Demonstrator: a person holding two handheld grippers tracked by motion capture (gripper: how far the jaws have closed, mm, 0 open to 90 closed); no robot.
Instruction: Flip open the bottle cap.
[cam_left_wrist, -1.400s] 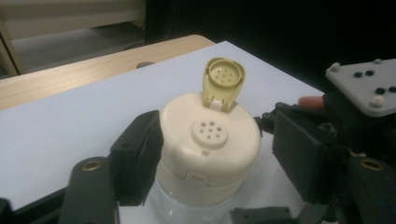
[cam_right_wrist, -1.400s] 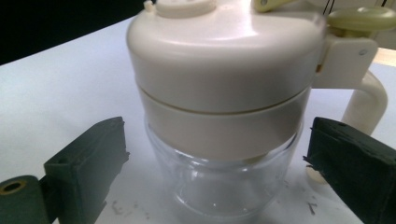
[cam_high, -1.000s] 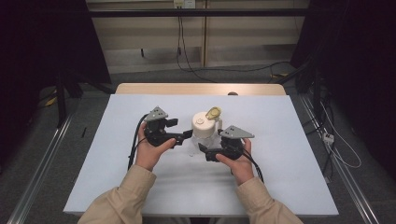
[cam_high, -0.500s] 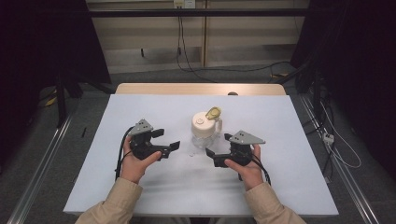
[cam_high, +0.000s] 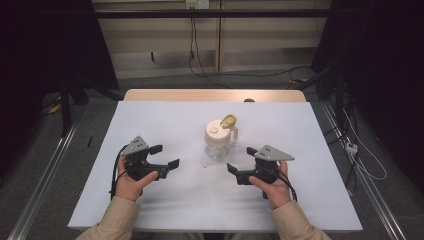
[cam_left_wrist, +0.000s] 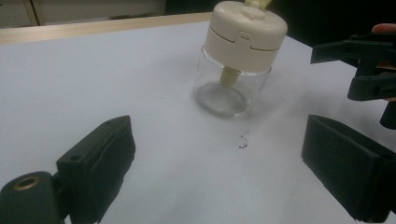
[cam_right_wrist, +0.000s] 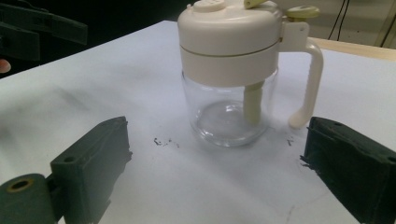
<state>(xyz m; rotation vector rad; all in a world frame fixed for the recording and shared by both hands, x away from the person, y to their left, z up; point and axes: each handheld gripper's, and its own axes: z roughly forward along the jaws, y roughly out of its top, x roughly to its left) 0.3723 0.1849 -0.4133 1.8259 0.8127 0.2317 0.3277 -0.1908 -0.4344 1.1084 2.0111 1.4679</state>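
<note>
A clear glass jar (cam_high: 219, 146) with a cream lid, a side handle and a yellow flap stands upright at the middle of the white table (cam_high: 300, 130). My left gripper (cam_high: 166, 156) hovers to its left, jaws apart and empty, well clear of the jar (cam_left_wrist: 243, 42). Its jaws have just been opening, with only bare table between them (cam_left_wrist: 219, 135). My right gripper (cam_high: 241, 160) sits low to the jar's right, also open and empty. In the right gripper view the jar (cam_right_wrist: 229, 51) stands just beyond the open jaws (cam_right_wrist: 219, 140), untouched, handle (cam_right_wrist: 310, 84) to the right.
Small dark specks (cam_left_wrist: 243, 142) lie on the table in front of the jar. A wooden strip (cam_high: 215, 95) borders the far edge. Metal rails (cam_high: 40, 185) run along both sides of the table, and cables (cam_high: 360, 160) lie on the floor at the right.
Both grippers have drawn back from the jar, the left one leftward and nearer the front edge, the right one to the right. The jar has stayed in place.
</note>
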